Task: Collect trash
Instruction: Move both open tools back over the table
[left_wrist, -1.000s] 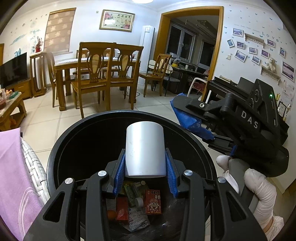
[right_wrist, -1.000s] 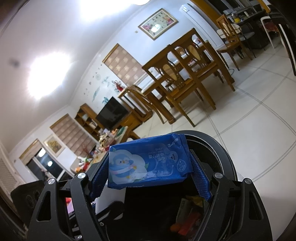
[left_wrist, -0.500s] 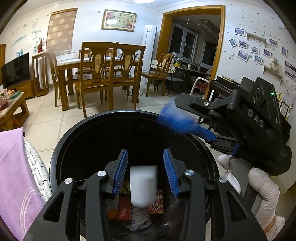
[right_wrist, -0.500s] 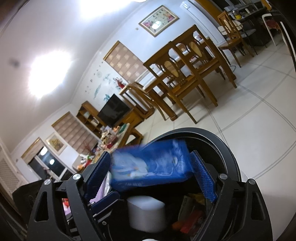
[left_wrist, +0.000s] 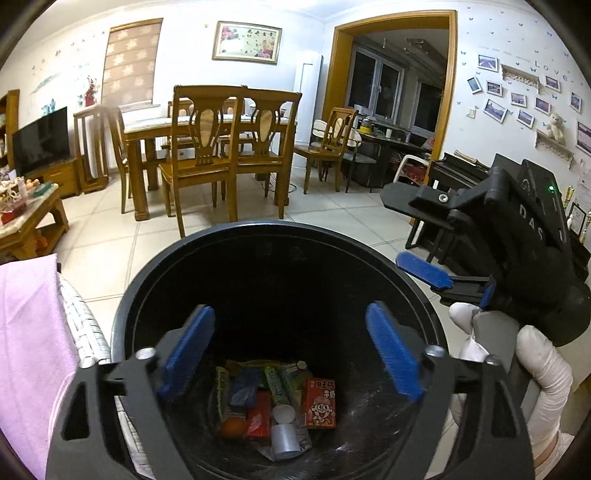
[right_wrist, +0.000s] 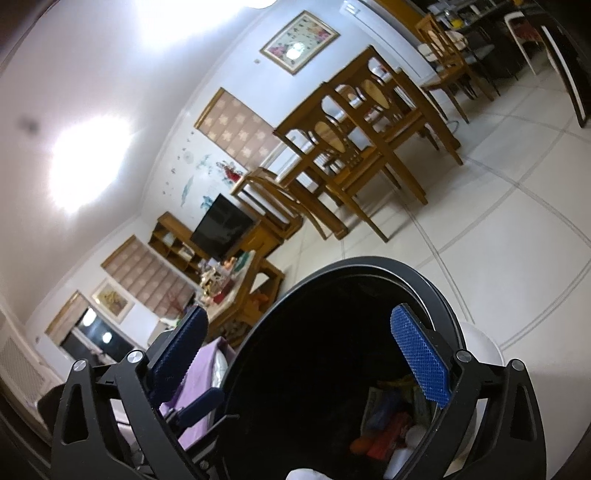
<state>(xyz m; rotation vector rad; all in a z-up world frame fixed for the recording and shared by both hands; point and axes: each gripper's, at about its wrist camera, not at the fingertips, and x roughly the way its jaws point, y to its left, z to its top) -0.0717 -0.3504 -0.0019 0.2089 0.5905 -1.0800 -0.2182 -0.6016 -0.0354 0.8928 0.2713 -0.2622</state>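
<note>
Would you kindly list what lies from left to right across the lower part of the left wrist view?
Pink cloth → white wicker edge → black trash bin with the open left tongs over it → white-gloved hand holding the right tongs.

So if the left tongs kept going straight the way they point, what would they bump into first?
Probably the trash heap at the bottom of the black bin, likely the white cup. The open left tongs hang empty over its mouth, though depth is hard to judge.
</note>
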